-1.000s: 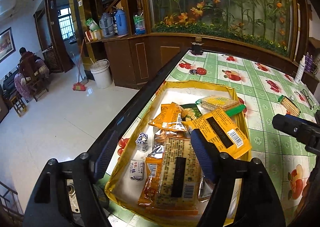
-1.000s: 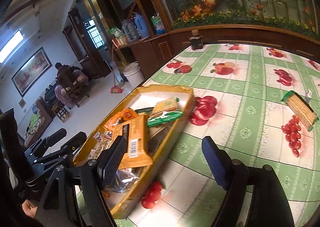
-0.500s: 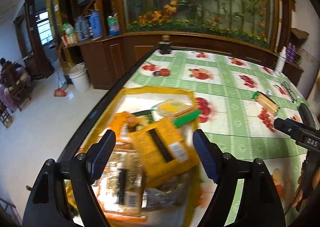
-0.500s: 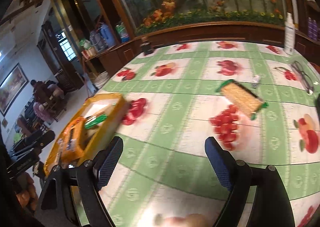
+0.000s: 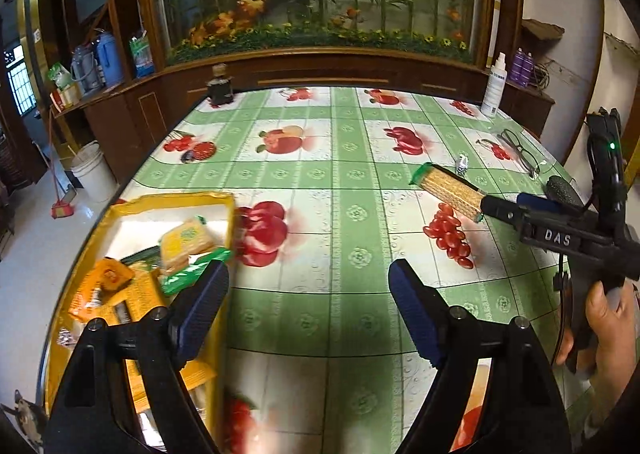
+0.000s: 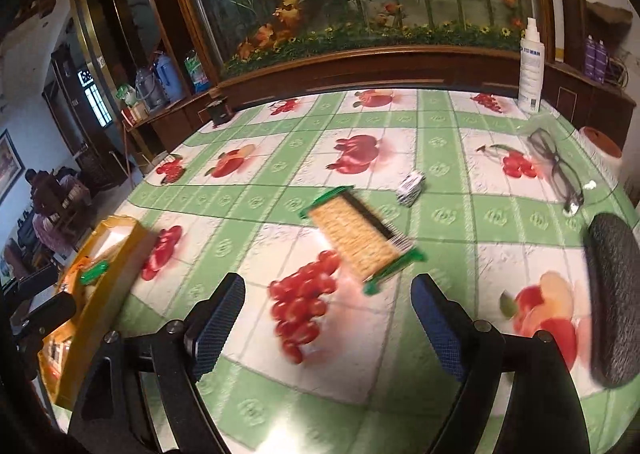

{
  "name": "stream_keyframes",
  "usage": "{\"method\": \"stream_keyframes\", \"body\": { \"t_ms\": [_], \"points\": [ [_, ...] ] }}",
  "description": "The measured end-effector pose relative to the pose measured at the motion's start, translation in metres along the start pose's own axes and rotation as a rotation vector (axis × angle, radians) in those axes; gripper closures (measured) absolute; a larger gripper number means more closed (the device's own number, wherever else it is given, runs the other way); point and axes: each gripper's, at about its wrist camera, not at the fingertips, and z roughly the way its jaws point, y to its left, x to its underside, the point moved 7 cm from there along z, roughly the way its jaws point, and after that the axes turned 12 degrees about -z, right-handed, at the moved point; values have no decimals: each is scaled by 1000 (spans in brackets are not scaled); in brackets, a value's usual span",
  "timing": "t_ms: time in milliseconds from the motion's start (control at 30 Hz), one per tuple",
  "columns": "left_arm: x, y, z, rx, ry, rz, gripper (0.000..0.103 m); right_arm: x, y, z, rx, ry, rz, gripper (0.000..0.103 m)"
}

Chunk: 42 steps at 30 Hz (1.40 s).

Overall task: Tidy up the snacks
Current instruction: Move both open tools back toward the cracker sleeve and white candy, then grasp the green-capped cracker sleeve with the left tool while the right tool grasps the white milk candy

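Observation:
A yellow tray with several snack packets sits at the table's left edge; it also shows in the right wrist view. A green-edged cracker packet lies alone on the tablecloth, also in the left wrist view. A small white candy packet lies just beyond it. My left gripper is open and empty, above the cloth right of the tray. My right gripper is open and empty, just short of the cracker packet; from the left wrist view its fingers reach the packet's end.
Glasses and a white spray bottle are at the far right of the table. A dark case lies at the right edge. A dark bottle stands at the far left corner. Wooden cabinets lie beyond.
Both grippers have swung right, away from the tray. The right gripper has closed in on the cracker packet. Both stay open and empty.

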Motion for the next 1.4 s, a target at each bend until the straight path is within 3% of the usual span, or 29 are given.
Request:
{"method": "stream_keyframes", "body": {
  "t_ms": [233,333,733,800,833,900,1133,1400],
  "points": [
    [2,-38,35,64,88,-4,21,-22,-53,29,35,23,106,19],
    [4,-49,41,67,96,14,21,-30,-65,49,54,50,128,52],
    [-7,-62,74,65,134,4,21,-37,-69,103,69,146,124,54],
    [-11,-70,81,71,148,-4,21,-38,-70,103,84,143,104,64],
    [-12,-73,84,79,153,-11,21,-37,-71,102,63,138,109,79],
    [-15,-81,90,96,168,-40,21,-35,-73,99,53,132,104,87],
    [-21,-116,112,152,210,-165,21,-25,-94,64,62,79,118,89],
    [-17,-159,141,24,210,-220,21,-16,-119,9,46,-13,206,89]
  ]
}}
